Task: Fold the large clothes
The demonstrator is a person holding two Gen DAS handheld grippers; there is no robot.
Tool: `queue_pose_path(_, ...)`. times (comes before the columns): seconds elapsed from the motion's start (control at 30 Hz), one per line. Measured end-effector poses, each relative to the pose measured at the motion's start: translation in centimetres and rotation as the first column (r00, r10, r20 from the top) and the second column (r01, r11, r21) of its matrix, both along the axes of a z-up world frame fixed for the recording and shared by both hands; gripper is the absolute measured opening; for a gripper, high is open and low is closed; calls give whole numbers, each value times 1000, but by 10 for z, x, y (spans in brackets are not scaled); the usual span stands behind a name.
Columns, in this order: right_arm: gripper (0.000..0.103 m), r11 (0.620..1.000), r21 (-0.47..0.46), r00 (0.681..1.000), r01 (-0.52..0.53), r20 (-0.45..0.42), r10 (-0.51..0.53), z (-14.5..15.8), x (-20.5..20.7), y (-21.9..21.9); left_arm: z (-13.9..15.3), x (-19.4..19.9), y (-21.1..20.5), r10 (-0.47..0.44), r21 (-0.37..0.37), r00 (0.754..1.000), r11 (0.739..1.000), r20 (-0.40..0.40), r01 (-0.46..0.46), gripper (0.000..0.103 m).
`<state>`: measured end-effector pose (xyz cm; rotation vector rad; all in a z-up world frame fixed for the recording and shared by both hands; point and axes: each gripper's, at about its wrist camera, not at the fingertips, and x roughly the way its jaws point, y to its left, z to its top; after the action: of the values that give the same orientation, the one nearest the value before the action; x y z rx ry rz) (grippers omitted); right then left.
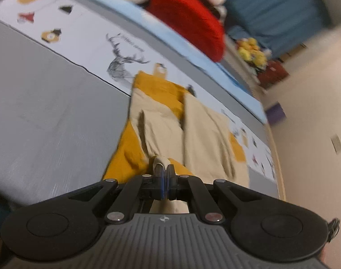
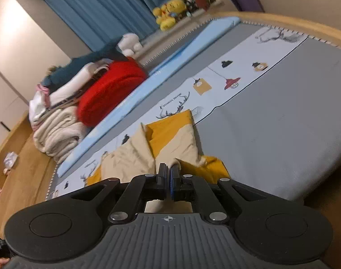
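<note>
garment point(image 1: 161, 121), beige and mustard, lies on bed point(image 1: 47, 112). left gripper point(image 1: 164, 170) clamped on near beige edge; right gripper point(image 2: 168, 172) likewise pinching cloth. step: carrying near edge over. next: lay it evenly across far part, then release.

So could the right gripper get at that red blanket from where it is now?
Probably not yet: the right gripper is shut on the garment, and the red blanket lies apart, across the light blue strip.
</note>
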<state>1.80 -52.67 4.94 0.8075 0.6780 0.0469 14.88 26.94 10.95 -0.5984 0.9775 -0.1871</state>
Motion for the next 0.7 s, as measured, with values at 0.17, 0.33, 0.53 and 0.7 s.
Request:
queue_pose_path(0.17,5,999,-11,995,46,-86,-46,-42,122,4,-62,93,12,148,-62,983,986,-109,-155,31)
queue_pose_path(0.33,22,994,27,981,106,-166,-100,-91,162,-3,-94,106,32,250,-42,955,965,-159,-259,57)
queue_pose_path(0.53,29,993,-14,963,116,-245,-115,-137,148,2,-88,110,16,138,96,986,987,-89,-130,58)
queue_pose_path(0.7,31,978,-208,976,-23,-218,-23,-136,157,28,-93,113,-21,0,271,997,962,-71,20,61)
